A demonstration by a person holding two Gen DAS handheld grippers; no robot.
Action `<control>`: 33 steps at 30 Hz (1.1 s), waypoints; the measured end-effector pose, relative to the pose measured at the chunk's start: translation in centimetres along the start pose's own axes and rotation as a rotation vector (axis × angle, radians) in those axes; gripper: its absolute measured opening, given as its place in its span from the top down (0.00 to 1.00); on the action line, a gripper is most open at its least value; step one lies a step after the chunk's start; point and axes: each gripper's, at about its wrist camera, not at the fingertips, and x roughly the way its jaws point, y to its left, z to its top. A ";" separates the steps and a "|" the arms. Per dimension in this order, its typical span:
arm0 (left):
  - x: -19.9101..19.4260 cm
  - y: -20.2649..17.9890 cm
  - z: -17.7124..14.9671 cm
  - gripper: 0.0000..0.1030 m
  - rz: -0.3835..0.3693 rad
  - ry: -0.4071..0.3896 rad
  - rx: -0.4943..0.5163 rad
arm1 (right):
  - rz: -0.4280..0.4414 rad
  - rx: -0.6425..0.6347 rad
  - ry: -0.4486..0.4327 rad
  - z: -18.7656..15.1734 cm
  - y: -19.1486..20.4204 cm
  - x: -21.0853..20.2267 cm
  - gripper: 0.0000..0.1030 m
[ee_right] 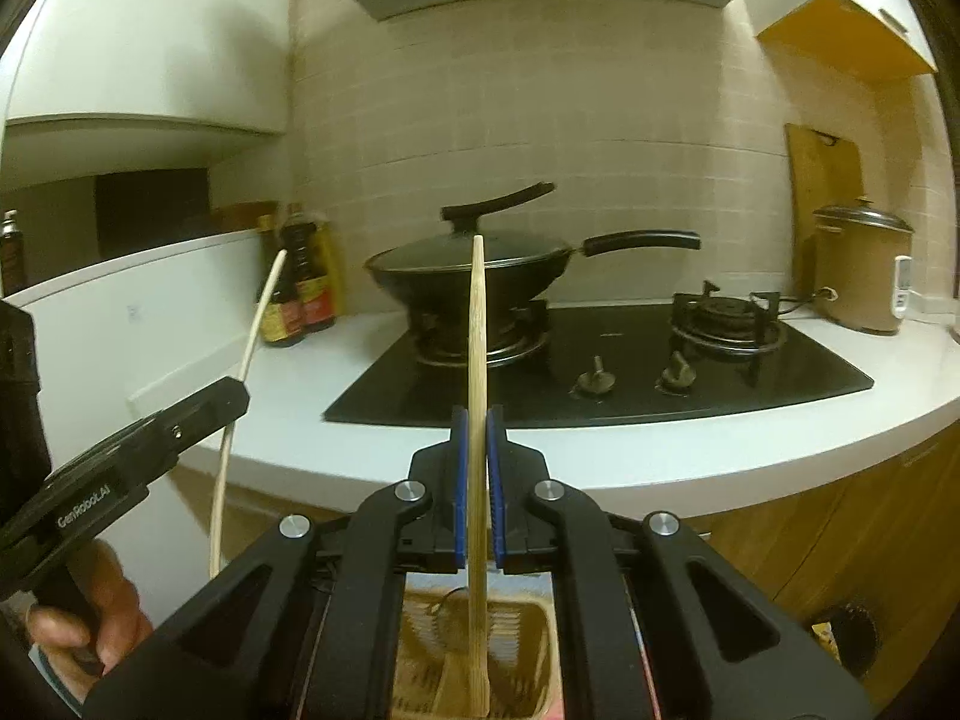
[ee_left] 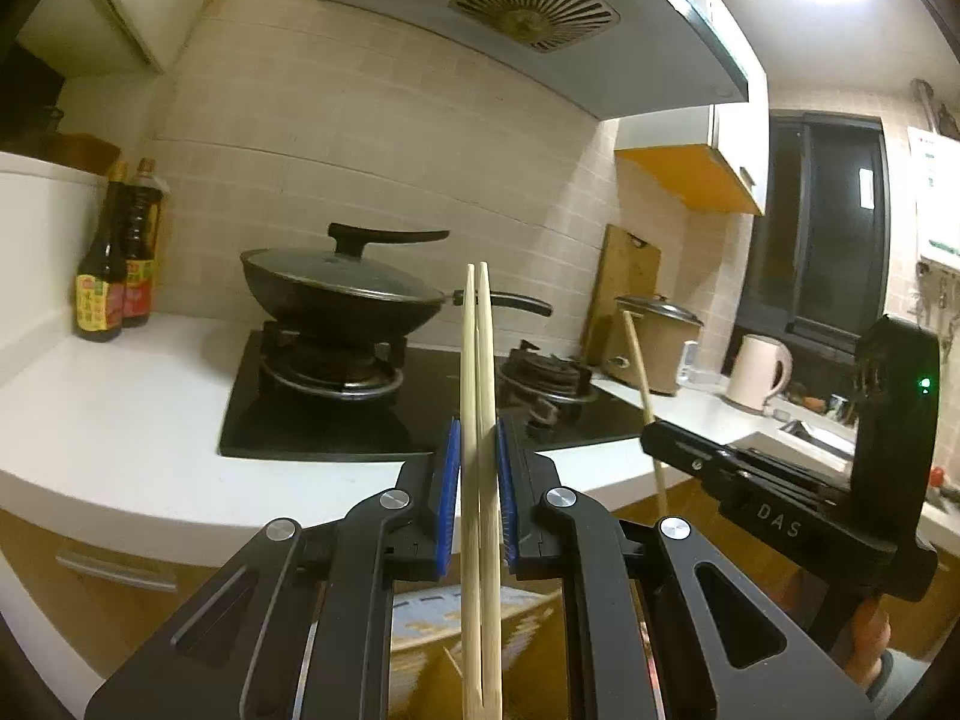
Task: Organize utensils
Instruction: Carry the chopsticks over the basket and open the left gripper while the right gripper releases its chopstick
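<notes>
My left gripper (ee_left: 478,450) is shut on a pair of pale wooden chopsticks (ee_left: 480,372) that stand upright between its blue pads. My right gripper (ee_right: 477,438) is shut on a wooden utensil handle (ee_right: 477,330), also upright; its lower end reaches down into a brown slotted utensil holder (ee_right: 420,660) below the jaws. In the left wrist view the right gripper (ee_left: 654,435) shows at the right with its wooden stick (ee_left: 639,360). In the right wrist view the left gripper (ee_right: 237,393) shows at the left with its chopsticks (ee_right: 249,348).
A lidded black wok (ee_left: 342,294) sits on the black gas stove (ee_left: 336,420) on a white counter (ee_left: 108,420). Two sauce bottles (ee_left: 114,264) stand at the left, a rice cooker (ee_right: 861,270), cutting board (ee_right: 822,180) and kettle (ee_left: 759,372) at the right.
</notes>
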 end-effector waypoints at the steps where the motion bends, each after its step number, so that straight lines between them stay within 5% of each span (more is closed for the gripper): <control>1: 0.2 0.1 -0.3 0.90 0.007 -0.003 0.000 | -0.009 0.009 -0.007 -0.3 -0.3 0.4 0.96; 10: 0.7 1.3 -2.4 0.89 0.026 -0.018 0.003 | -0.025 0.002 -0.035 -2.7 -0.4 0.9 0.96; 18: -1.6 2.4 -3.4 0.88 -0.006 0.038 -0.034 | 0.039 0.049 0.053 -5.1 -1.1 -1.8 0.94; 22: -3.6 2.9 -3.9 0.64 -0.020 0.065 -0.061 | 0.063 0.064 0.111 -6.8 -1.0 -4.1 0.94; 31: -8.7 3.1 -6.6 0.51 -0.059 0.228 -0.128 | 0.107 0.118 0.301 -12.5 -0.8 -9.1 0.76; 33: -10.0 2.7 -8.0 0.49 -0.058 0.279 -0.128 | 0.114 0.134 0.329 -14.0 -0.7 -10.2 0.59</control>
